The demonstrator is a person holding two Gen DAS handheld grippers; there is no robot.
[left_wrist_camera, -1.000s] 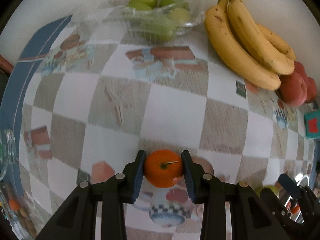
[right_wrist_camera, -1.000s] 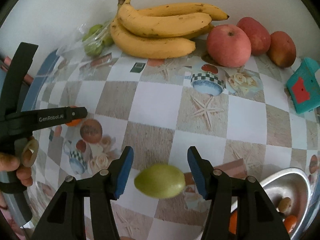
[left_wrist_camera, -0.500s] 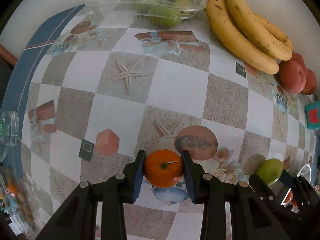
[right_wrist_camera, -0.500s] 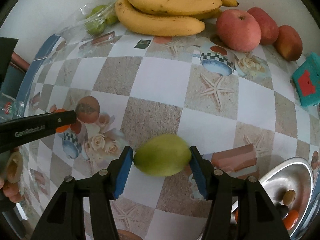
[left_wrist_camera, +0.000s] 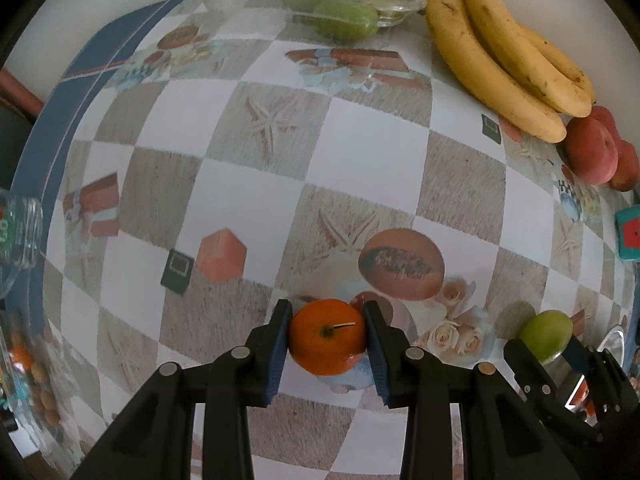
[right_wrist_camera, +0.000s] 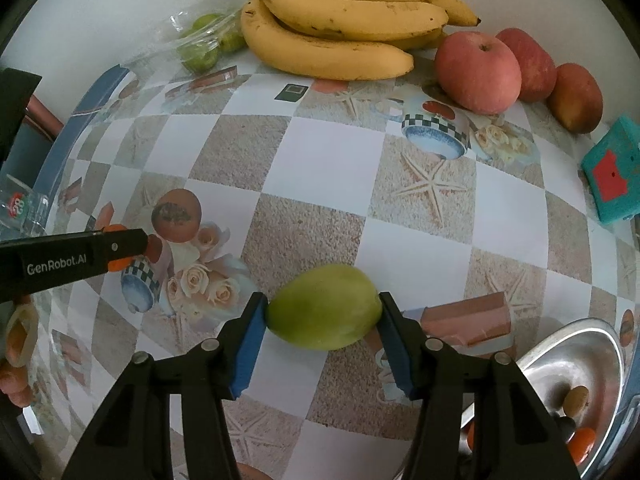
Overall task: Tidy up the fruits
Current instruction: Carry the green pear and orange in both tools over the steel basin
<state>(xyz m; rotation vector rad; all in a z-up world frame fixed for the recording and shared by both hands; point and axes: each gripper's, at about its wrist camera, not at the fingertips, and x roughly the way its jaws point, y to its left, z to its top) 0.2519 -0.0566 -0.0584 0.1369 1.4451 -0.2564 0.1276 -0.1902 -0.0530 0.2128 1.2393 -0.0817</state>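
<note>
Holding an orange (left_wrist_camera: 326, 336) between its two blue pads, my left gripper (left_wrist_camera: 326, 338) points straight down at the table (left_wrist_camera: 372, 148). The jaws stand narrow and both pads press on the sides of the fruit; its short stem faces the camera. The orange hangs above the checked cloth, over a printed cup and roses.

My right gripper (right_wrist_camera: 323, 316) has a green mango (right_wrist_camera: 324, 306) between its pads. The jaws are wider here. They have closed a little just now, and both pads touch the ends of the fruit, so I call it a grip. From the left camera I see the same mango at the lower right, held in the black fingers, near the orange but apart from it.

At the far edge, by the wall, lie the other fruits — a bunch of bananas (right_wrist_camera: 340, 36), then three red apples (right_wrist_camera: 478, 72) to its right, the first one just beside the banana tips. Left of the bananas is a clear bag (left_wrist_camera: 336, 4) with more green mangoes inside.

A teal sponge (right_wrist_camera: 612, 168) with a red patch lies at the right edge of the table. A metal bowl (right_wrist_camera: 600, 344) sits at the lower right — small round things are inside, but I cannot tell what they are. At the left edge stands a clear bottle (right_wrist_camera: 24, 208).
</note>
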